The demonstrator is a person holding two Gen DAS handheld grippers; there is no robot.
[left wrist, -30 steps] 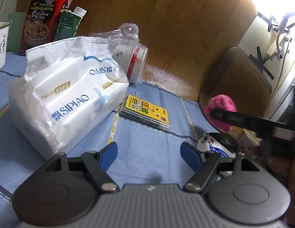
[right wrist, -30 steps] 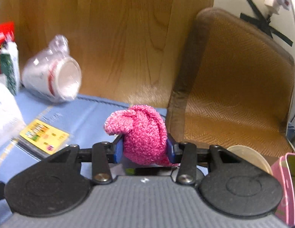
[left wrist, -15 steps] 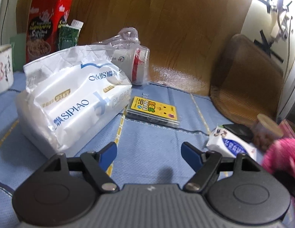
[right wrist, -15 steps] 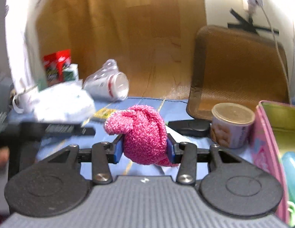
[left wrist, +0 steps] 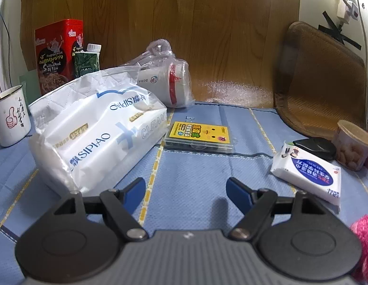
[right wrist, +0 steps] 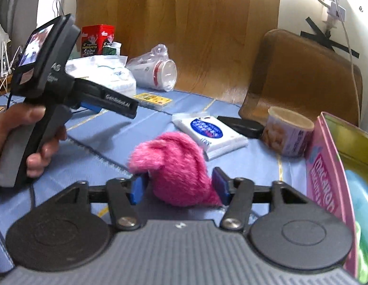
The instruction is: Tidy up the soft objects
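My right gripper (right wrist: 180, 187) is shut on a fuzzy pink knitted piece (right wrist: 176, 166) and holds it above the blue cloth; the pink piece also shows at the lower right edge of the left wrist view (left wrist: 364, 232). My left gripper (left wrist: 186, 186) is open and empty, low over the blue cloth (left wrist: 195, 173). A big white SIPIAO tissue pack (left wrist: 96, 128) lies to its front left. A small white tissue pack (left wrist: 307, 173) lies to its front right and shows in the right wrist view (right wrist: 207, 133).
A pink open box (right wrist: 331, 178) stands at the right. A snack cup (right wrist: 288, 130), a black case (right wrist: 241, 124), a yellow card case (left wrist: 199, 134), bagged paper cups (left wrist: 167, 87), a red tin (left wrist: 58, 54), an enamel mug (left wrist: 10, 116) and a brown mat (left wrist: 321, 80) surround the cloth.
My right gripper has pulled back and to the right with the pink piece, toward the pink box. My left gripper has drawn back a little and stays open.
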